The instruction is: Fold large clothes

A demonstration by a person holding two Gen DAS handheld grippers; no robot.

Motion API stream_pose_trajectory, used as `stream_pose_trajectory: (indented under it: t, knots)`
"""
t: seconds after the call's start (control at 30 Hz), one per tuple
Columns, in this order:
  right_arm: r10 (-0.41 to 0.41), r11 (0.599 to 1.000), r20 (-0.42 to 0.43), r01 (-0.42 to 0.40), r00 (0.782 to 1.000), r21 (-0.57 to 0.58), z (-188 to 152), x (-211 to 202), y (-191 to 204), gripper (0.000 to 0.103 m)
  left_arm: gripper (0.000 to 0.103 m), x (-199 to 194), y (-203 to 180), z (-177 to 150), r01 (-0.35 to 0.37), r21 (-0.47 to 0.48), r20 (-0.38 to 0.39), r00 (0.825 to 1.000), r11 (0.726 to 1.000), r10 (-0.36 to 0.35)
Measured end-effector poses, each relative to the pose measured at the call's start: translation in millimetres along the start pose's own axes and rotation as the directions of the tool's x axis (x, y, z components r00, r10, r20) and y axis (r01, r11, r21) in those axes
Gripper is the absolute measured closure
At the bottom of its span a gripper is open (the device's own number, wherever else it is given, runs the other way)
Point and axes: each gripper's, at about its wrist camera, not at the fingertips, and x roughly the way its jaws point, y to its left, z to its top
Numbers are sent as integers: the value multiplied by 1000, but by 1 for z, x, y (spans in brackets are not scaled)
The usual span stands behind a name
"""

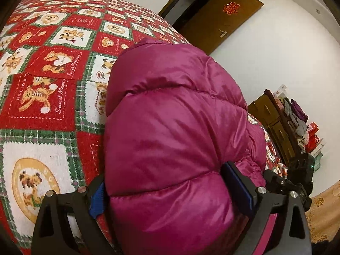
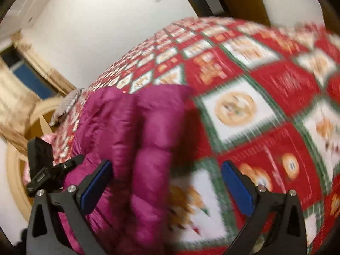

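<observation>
Left gripper (image 1: 170, 193) has jaws wide apart w/ the puffy magenta jacket (image 1: 174, 114) bulging between them; real grip or not, I cannot tell. Right gripper (image 2: 167, 187) is wide open, holding nothing, jacket edge beside its left pad. Jacket lies bundled on bed quilt (image 1: 42, 68); folding looks well advanced, approx. final tidy left.

- 1 magenta quilted puffer jacket (image 1: 174, 131)
- 1 bed with red-green teddy-bear patchwork cover (image 1: 53, 68)
- 2 black tongs with blue pads: left tongs (image 1: 170, 195), right tongs (image 2: 167, 182)
- 1 brown wooden door (image 1: 221, 19)
</observation>
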Motion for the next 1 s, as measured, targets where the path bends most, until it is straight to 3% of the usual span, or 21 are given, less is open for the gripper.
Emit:
stream_pose_trajectory:
  t: [0.4,0.5,0.9,0.97,1.0]
  knots:
    - [59,987,-156,-81,986,-142,12,46,54,0,7,-1,2,-1,-4,3,2,1000,1000,4]
    - [-1,977,-154,-32,988,-212,9,61,69,0,7,-1,0,-2,-11,13,1,1000,1000,11]
    - [-81,958,-133,40,988,-285,7,82,85,0,8,4,-9,-4,-78,104,-7,997,992,79]
    - [-76,954,-132,34,988,-298,6,81,87,6,14,2,-13,-6,-96,105,0,995,990,96]
    - [-67,952,-134,23,989,-304,5,79,89,15,19,0,-15,-6,-101,105,2,995,989,101]
